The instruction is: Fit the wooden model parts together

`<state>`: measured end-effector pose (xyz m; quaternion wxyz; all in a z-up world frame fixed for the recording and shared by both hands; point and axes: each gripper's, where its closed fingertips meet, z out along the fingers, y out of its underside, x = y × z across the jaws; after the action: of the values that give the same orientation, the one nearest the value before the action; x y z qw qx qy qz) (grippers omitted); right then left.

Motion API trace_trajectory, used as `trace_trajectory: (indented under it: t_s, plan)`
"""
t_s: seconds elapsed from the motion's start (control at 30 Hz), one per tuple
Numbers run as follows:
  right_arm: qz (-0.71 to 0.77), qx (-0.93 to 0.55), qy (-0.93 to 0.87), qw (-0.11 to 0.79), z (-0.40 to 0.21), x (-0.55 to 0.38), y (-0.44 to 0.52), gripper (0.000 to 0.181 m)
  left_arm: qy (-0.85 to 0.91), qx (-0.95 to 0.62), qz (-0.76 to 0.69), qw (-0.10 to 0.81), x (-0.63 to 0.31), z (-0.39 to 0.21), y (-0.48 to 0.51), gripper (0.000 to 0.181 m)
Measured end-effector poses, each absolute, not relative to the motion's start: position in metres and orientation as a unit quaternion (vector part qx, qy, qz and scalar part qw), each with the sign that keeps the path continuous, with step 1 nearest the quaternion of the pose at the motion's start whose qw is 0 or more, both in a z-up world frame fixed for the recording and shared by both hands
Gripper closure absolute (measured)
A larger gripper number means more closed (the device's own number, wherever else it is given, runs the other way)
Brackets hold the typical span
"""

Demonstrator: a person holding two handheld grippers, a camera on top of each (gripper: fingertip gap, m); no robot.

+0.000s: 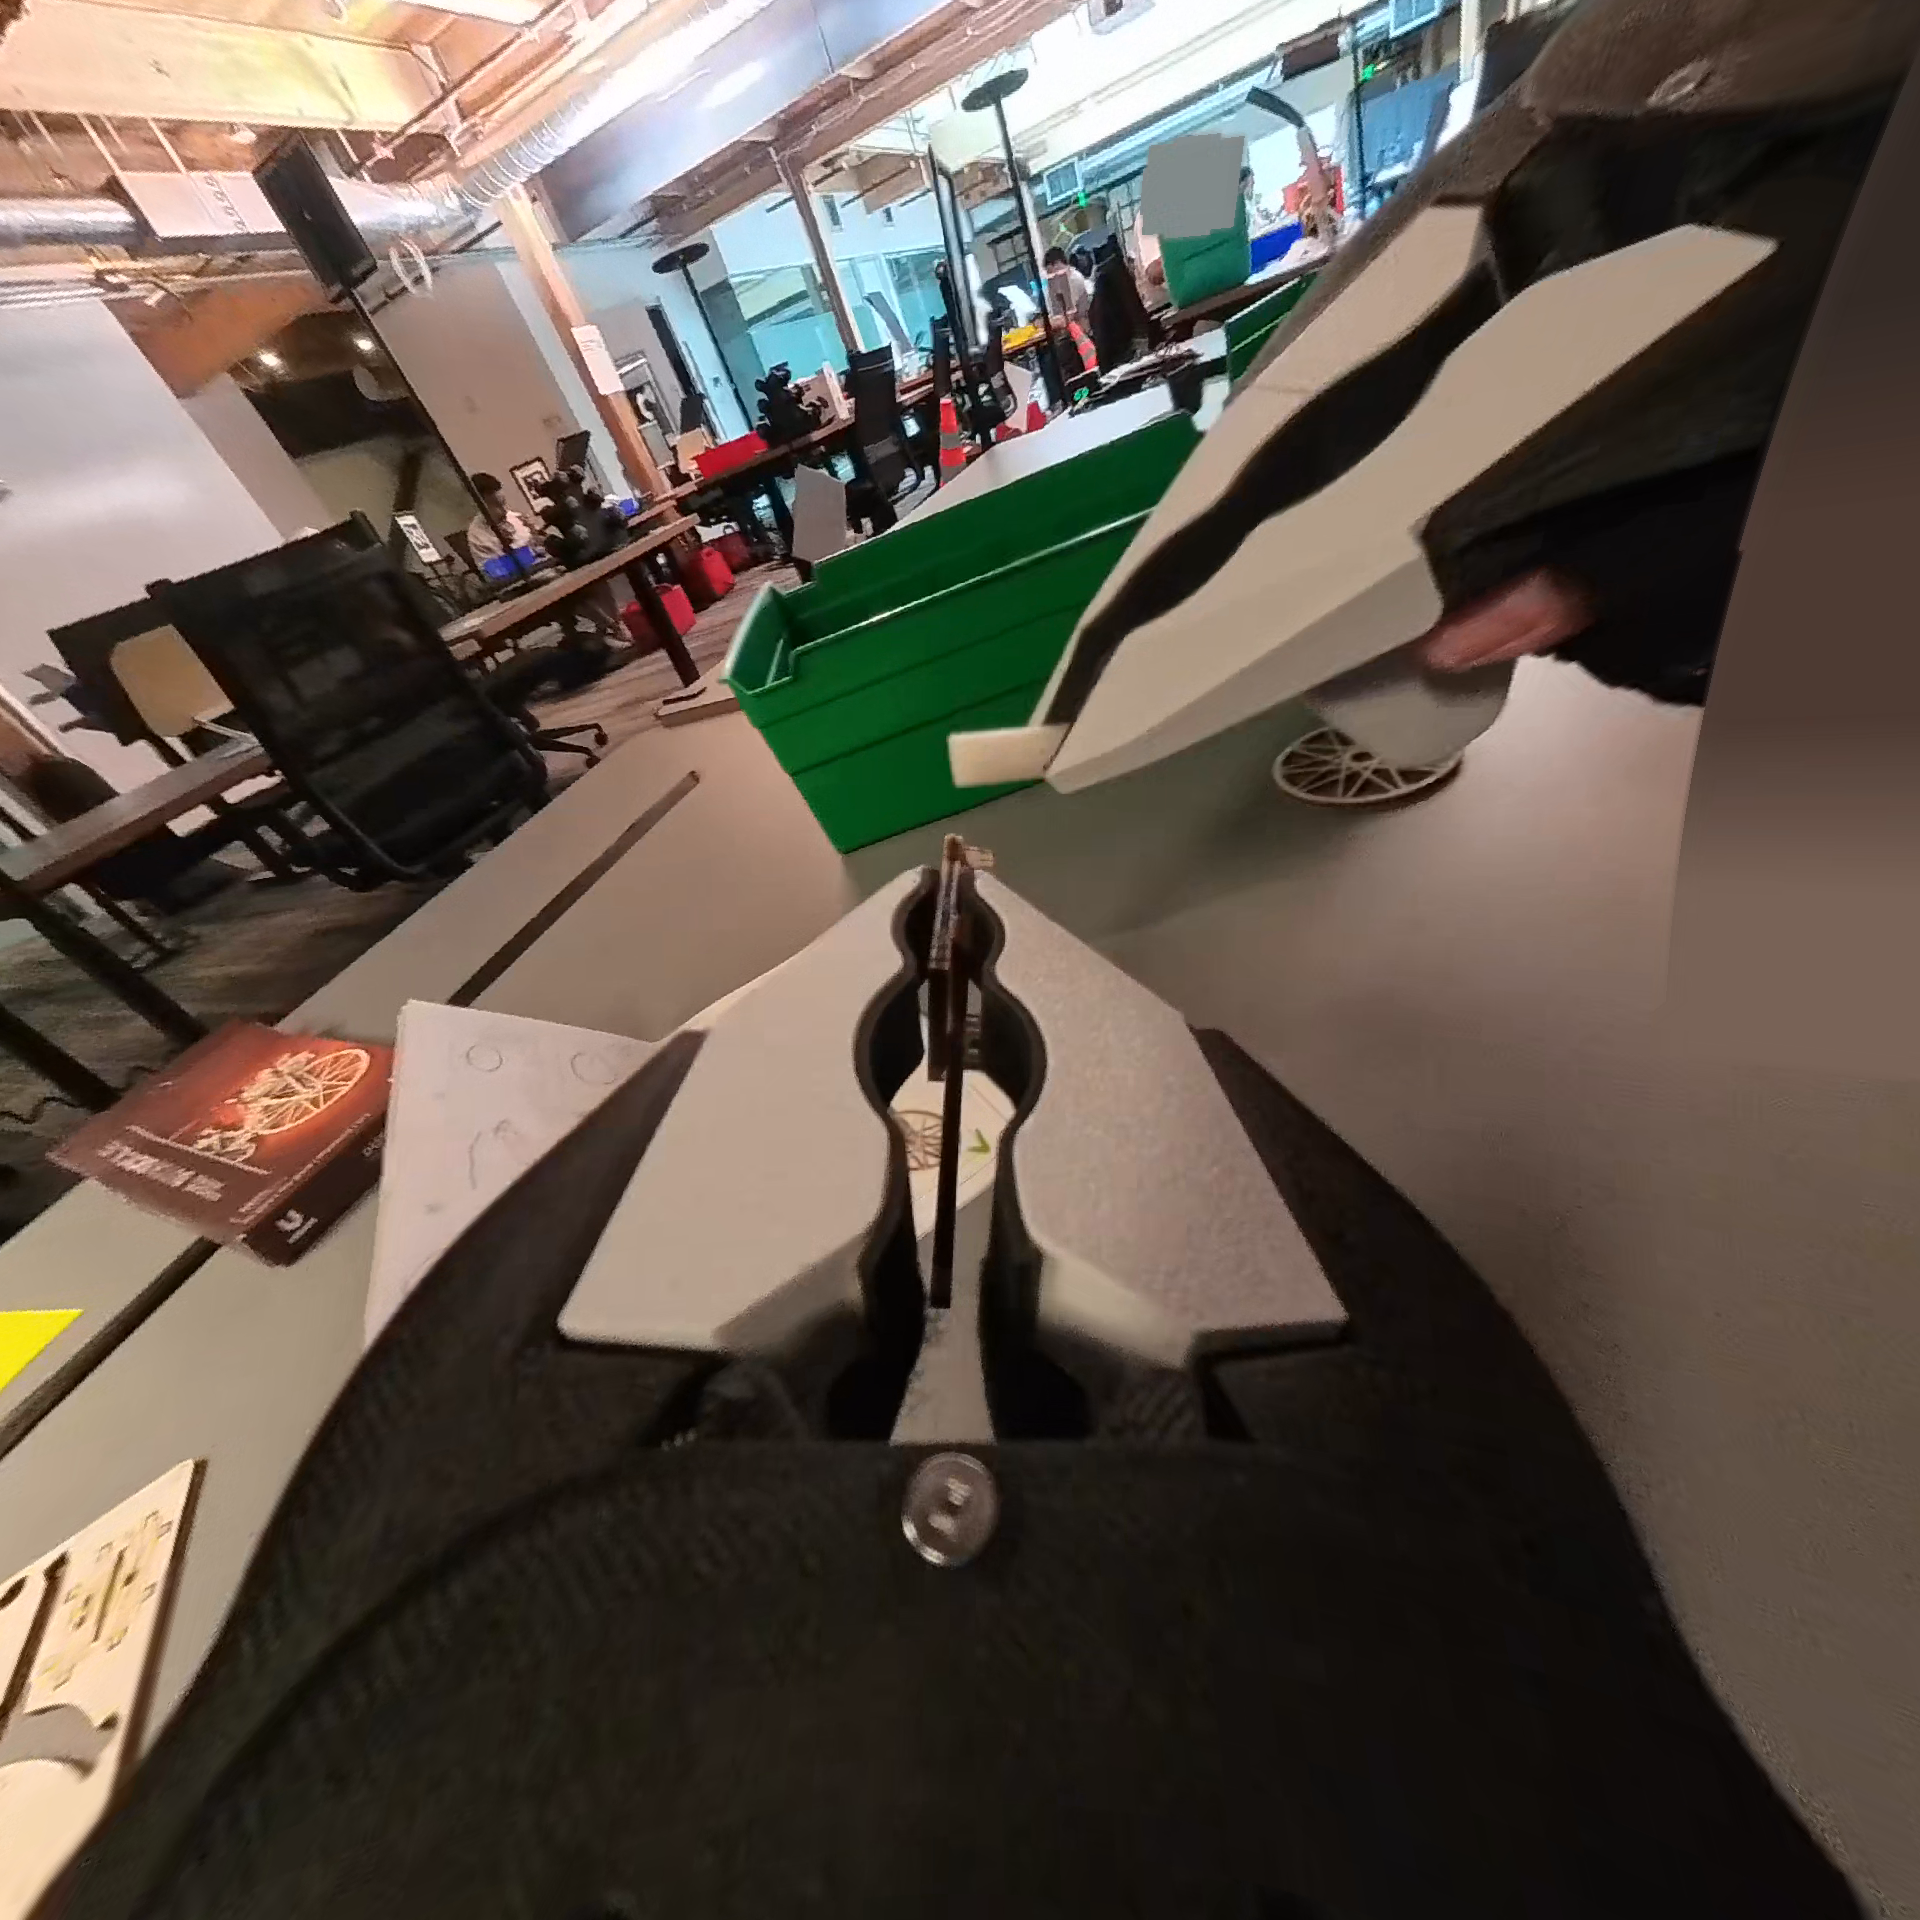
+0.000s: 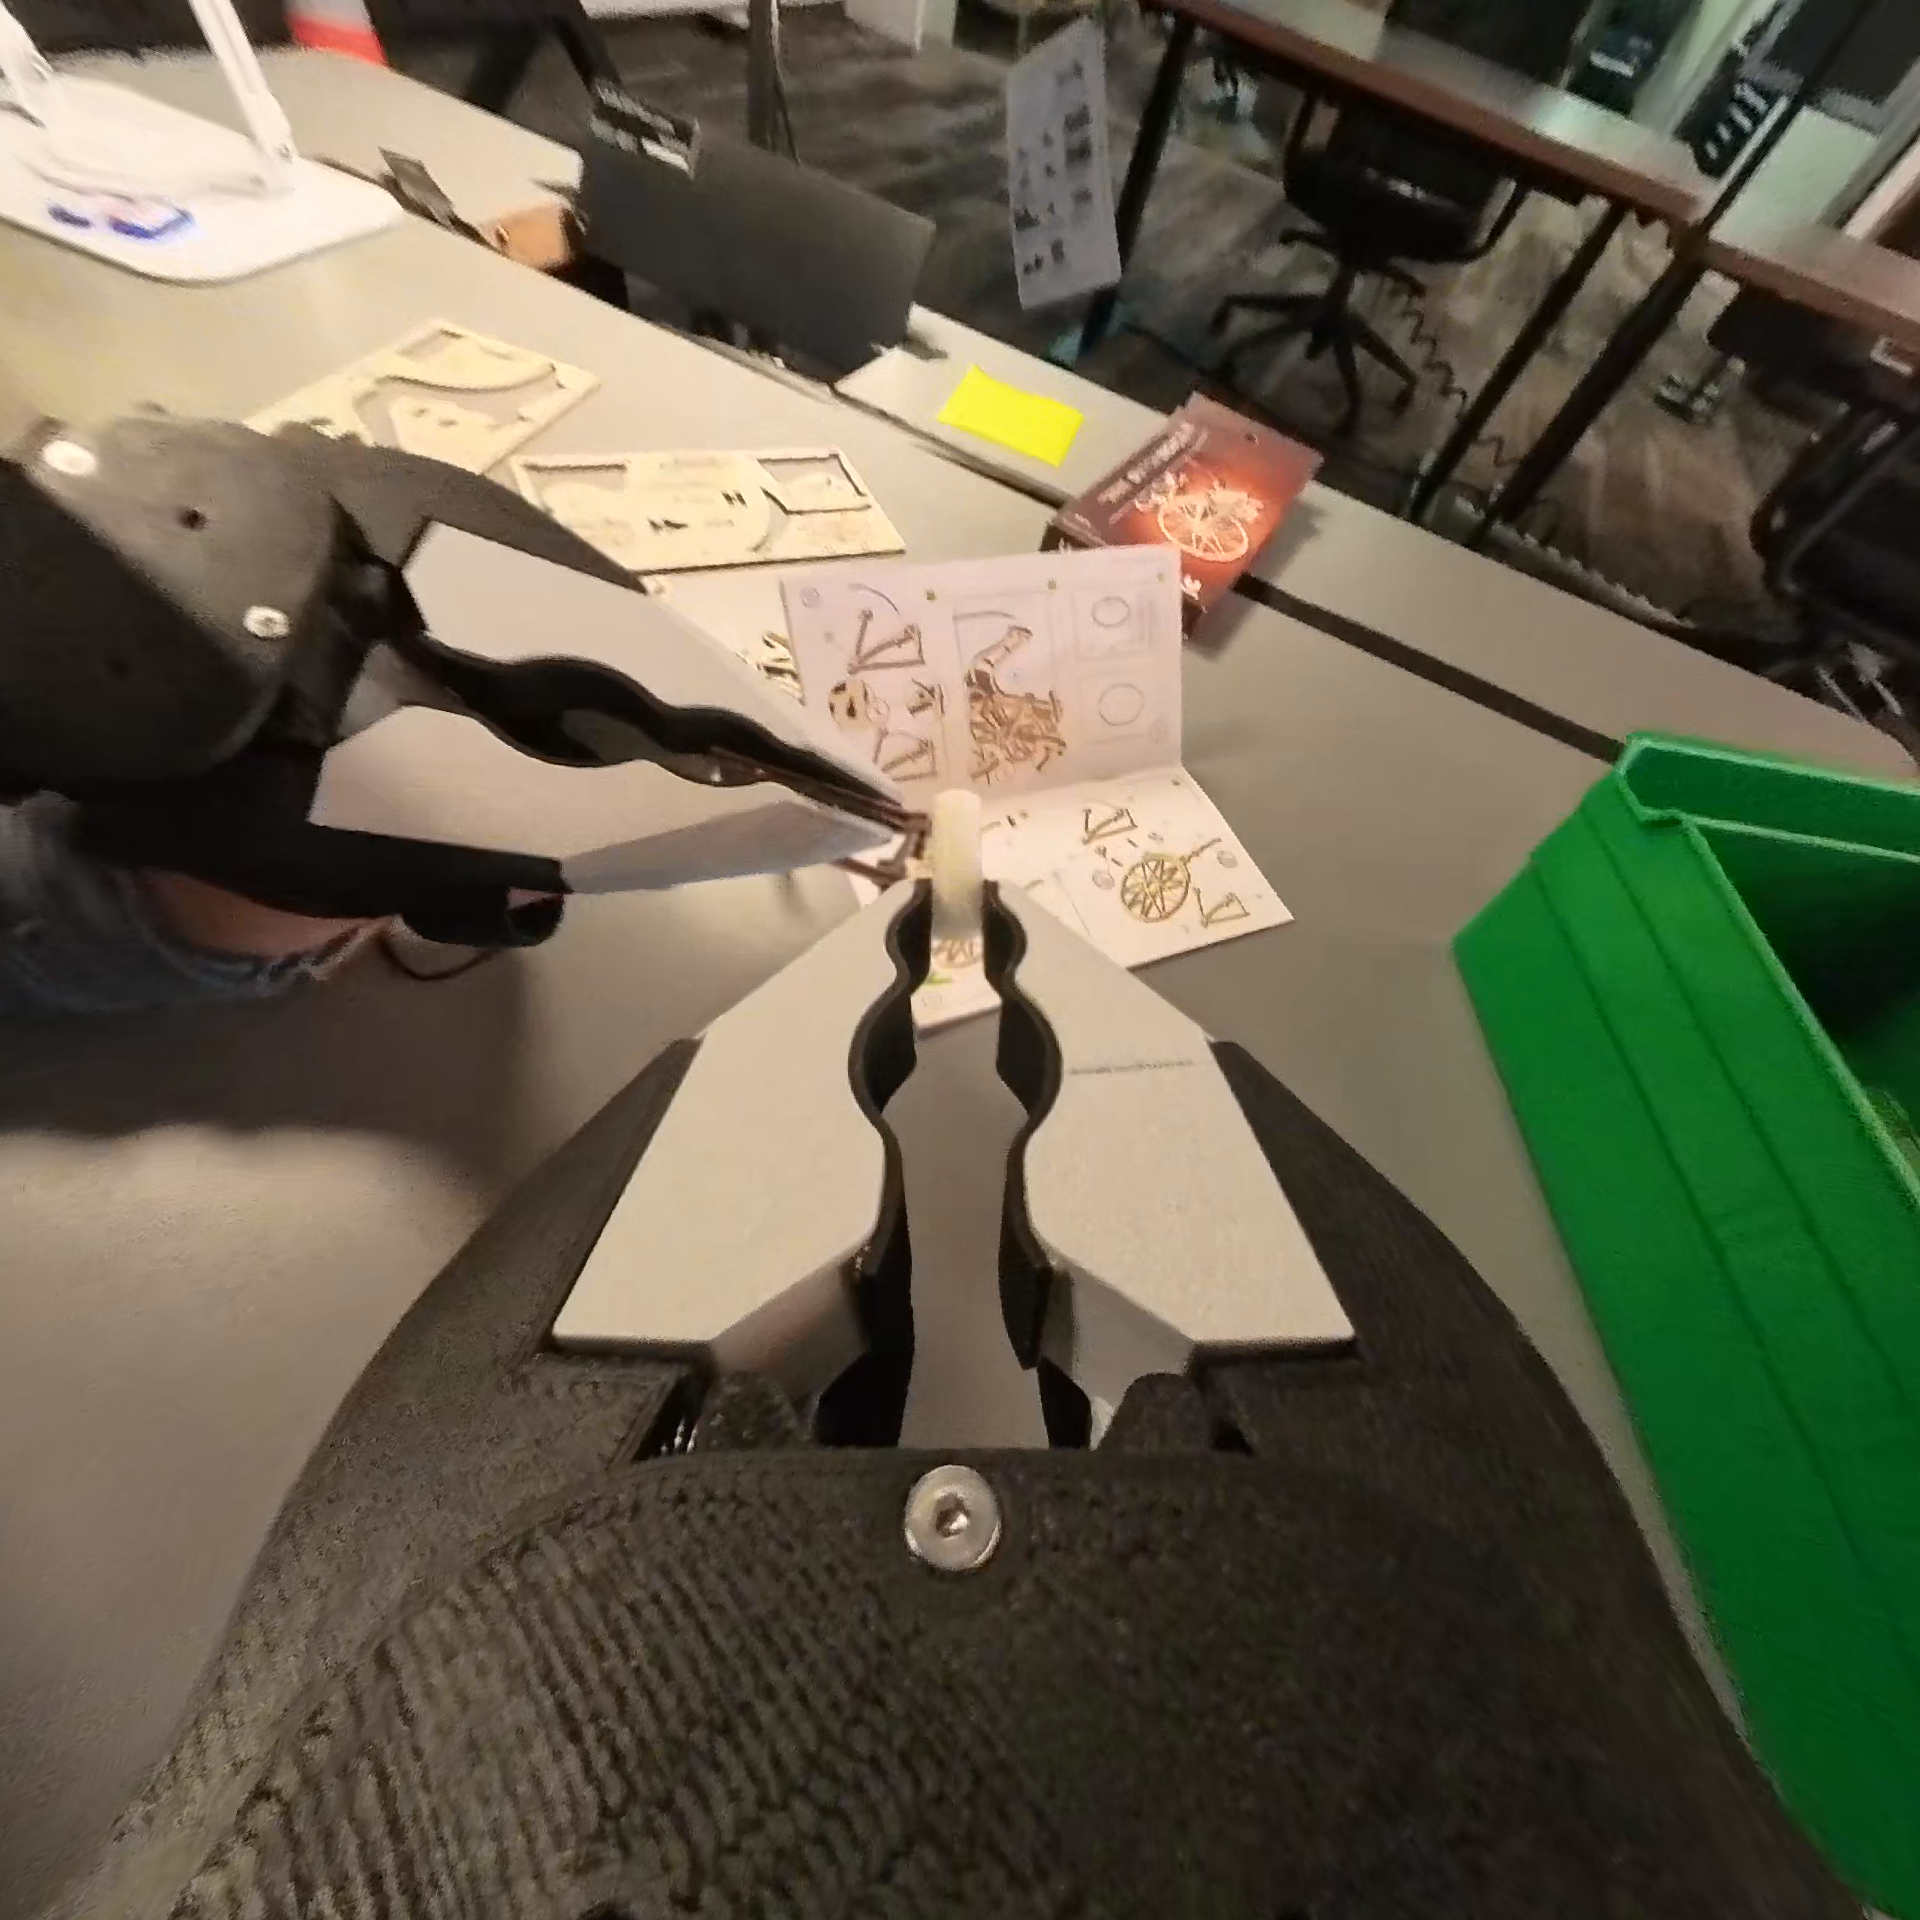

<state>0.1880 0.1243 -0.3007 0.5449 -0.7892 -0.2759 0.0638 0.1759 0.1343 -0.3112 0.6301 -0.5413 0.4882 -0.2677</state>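
Note:
My left gripper point(image 1: 951, 883) is shut on a thin flat wooden part point(image 1: 954, 935), seen edge-on and sticking up past the fingertips. My right gripper point(image 2: 954, 899) is shut on a short white peg point(image 2: 956, 847) that pokes out beyond its tips. In the right wrist view the left gripper point(image 2: 883, 821) comes in from the left, and its wooden part point(image 2: 906, 844) sits right beside the peg, touching or nearly so. In the left wrist view the right gripper point(image 1: 1049, 743) hangs at upper right with the peg point(image 1: 997, 753). A spoked wooden wheel point(image 1: 1361, 774) lies on the table under it.
An open instruction sheet point(image 2: 1039, 675) lies under both grippers. Punched-out wooden sheets point(image 2: 717, 509) lie behind it, and one shows in the left wrist view point(image 1: 94, 1621). There is a brown kit box point(image 2: 1195, 509) and a yellow note point(image 2: 1010, 414). A green bin point(image 2: 1714, 1039) stands at right. Left and right tips are no more than a few centimetres apart.

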Motion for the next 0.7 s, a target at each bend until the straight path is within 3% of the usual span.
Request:
trace_trajectory:
  t_s: [0.7]
  plan:
    - [0.065, -0.811, -0.274, 0.513, -0.317, 0.186, 0.126, 0.174, 0.506, -0.535, -0.222, 0.639, 0.179, -0.317, 0.136, 0.179]
